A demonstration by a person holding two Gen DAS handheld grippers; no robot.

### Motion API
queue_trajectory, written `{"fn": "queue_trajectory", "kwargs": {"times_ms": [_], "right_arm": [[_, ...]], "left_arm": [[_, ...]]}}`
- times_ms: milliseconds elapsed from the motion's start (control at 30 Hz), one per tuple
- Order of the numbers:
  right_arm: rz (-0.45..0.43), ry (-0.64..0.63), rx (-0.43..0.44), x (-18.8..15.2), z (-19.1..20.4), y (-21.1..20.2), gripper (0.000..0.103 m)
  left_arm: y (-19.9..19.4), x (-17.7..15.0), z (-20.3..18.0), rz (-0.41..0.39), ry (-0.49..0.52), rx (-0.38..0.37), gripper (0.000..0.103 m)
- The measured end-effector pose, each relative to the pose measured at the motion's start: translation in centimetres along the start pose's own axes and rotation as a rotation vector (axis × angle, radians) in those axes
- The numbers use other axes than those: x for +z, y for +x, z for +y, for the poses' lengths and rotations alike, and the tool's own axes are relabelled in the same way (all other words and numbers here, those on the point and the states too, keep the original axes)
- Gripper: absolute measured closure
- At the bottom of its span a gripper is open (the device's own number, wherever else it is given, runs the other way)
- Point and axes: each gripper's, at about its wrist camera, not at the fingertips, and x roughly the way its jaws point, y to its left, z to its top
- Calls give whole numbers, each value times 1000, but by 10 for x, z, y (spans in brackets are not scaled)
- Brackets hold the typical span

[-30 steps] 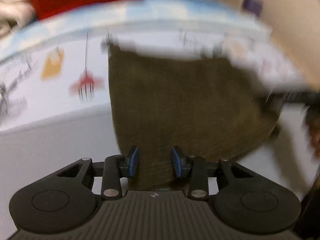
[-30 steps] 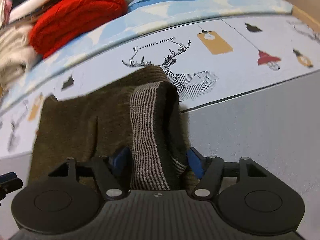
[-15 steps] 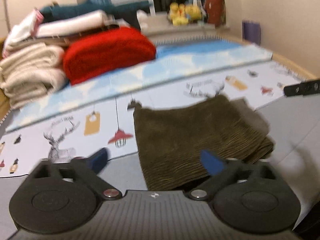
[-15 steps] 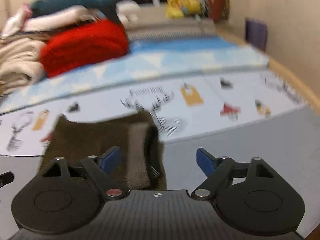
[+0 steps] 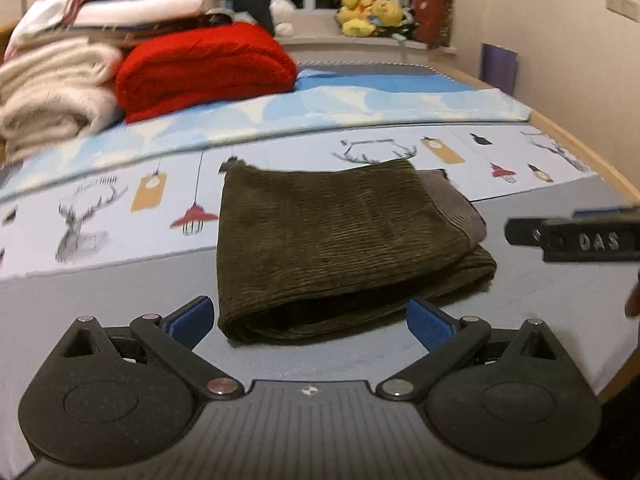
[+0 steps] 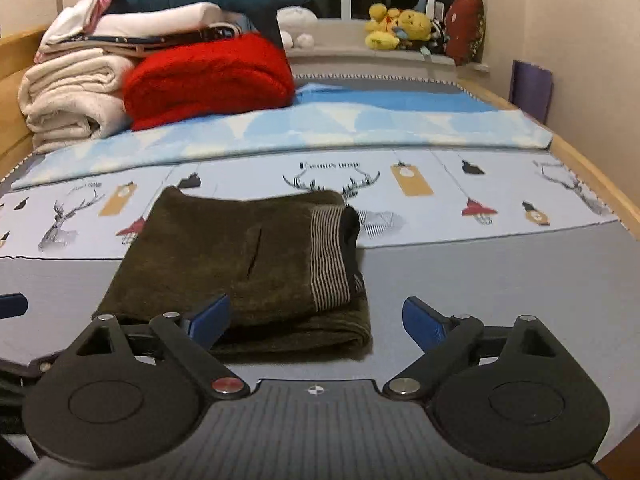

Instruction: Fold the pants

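The olive corduroy pants [image 5: 340, 240] lie folded into a compact rectangle on the bed. In the right wrist view the pants [image 6: 240, 260] show a striped waistband at their right side. My left gripper [image 5: 310, 322] is open and empty, just in front of the fold's near edge. My right gripper [image 6: 318, 320] is open and empty, its left finger over the near edge of the pants. The right gripper's finger [image 5: 572, 236] shows at the right edge of the left wrist view.
A red folded blanket [image 6: 208, 80] and cream towels [image 6: 72, 96] are stacked at the back left of the bed. Plush toys [image 6: 400, 26] sit on the windowsill. The bed's wooden edge [image 6: 600, 184] runs along the right side.
Both grippers have opened, let go of the pants and pulled back. The pants now lie flat and folded on the bed.
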Motion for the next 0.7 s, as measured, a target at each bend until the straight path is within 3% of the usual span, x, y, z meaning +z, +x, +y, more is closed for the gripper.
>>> {"fn": "queue_trajectory", "kwargs": {"times_ms": [133,300,700], "right_arm": [[23,-18,-12,-6,0,7,10],[25,-51,-13,-7,-1,10,10],[21,-72,5,-5,8,12,10]], "left_arm": [[12,4,10,46,-72,-11,0],[17,6,14,47,-77,33,0],[22,8,19,77,-112,35,0]]}}
